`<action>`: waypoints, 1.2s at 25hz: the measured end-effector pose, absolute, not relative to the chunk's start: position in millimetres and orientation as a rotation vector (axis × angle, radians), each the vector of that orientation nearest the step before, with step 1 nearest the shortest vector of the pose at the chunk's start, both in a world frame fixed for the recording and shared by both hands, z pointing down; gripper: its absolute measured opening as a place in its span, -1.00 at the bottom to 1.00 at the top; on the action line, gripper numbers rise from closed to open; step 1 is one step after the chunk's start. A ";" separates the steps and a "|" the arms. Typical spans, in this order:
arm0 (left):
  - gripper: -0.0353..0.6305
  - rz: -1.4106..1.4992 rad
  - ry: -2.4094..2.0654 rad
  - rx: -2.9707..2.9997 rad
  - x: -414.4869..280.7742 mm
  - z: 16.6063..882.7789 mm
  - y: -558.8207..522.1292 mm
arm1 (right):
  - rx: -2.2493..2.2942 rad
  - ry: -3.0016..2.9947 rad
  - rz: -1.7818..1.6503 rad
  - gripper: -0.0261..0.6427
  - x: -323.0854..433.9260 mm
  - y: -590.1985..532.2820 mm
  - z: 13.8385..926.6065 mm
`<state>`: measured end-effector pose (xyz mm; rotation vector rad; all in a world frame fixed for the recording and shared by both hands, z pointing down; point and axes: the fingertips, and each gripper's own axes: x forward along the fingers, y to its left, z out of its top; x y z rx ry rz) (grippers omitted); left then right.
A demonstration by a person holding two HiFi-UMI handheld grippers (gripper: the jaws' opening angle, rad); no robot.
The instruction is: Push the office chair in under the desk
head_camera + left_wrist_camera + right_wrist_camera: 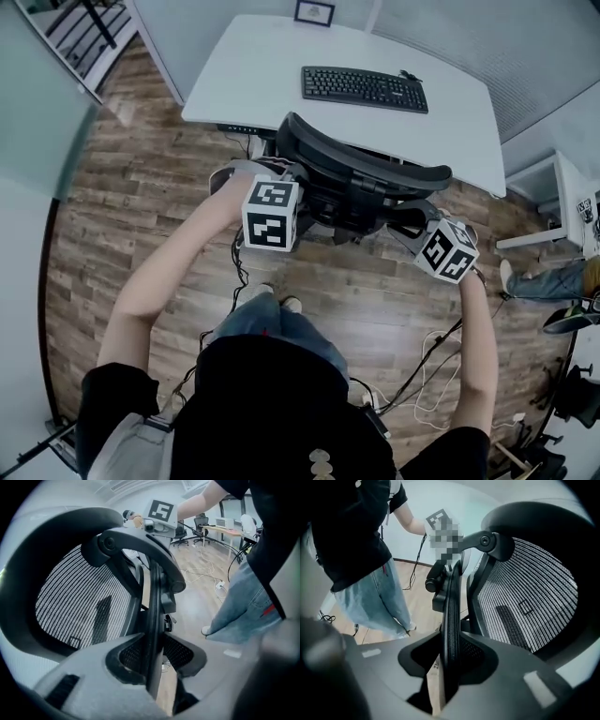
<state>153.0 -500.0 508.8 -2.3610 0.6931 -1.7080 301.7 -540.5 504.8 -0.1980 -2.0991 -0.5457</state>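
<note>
Office chair: black with a mesh back (366, 173), at the front edge of the desk (253, 75). Its curved headrest (361, 150) touches that edge in the head view, and the parts beyond it are hidden under the desktop.
Left gripper: (154, 645) jaws partly closed, clamped on the thin side edge of the chair's back on the keyboardless side of the desk.
Right gripper: (451, 654) jaws likewise part-way closed and gripping the opposite edge of the back.
In the way: dark cables (246, 141) hang below the desk's front edge, just beside the chair.
On the desk: a black keyboard (364, 88) near the middle and a small picture frame (314, 12) at the far edge.
Floor in front of the desk: wood planks (141, 187), with loose white and black cables (431, 361) trailing behind the chair.
Beside the desk: a second white table (567, 202) and another person's legs in jeans (548, 281).
</note>
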 end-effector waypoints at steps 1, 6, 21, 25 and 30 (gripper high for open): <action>-0.51 -1.709 0.698 -2.362 152.9 508.9 -505.8 | -0.200 -2.097 -0.546 -0.56 301.3 -547.4 505.2; -0.51 -1.708 0.719 -2.366 149.6 507.9 -534.0 | -0.214 -2.086 -0.540 -0.56 295.9 -580.9 505.3; -0.50 -1.699 0.725 -2.350 145.9 507.8 -541.5 | -0.212 -2.087 -0.557 -0.55 292.4 -589.2 504.7; -0.48 -1.654 0.737 -2.317 145.7 507.6 -541.8 | -0.167 -2.098 -0.598 -0.50 291.1 -589.5 504.6; -0.41 -1.554 0.834 -2.245 143.2 502.8 -541.9 | -0.049 -2.143 -0.633 -0.42 292.5 -590.5 492.4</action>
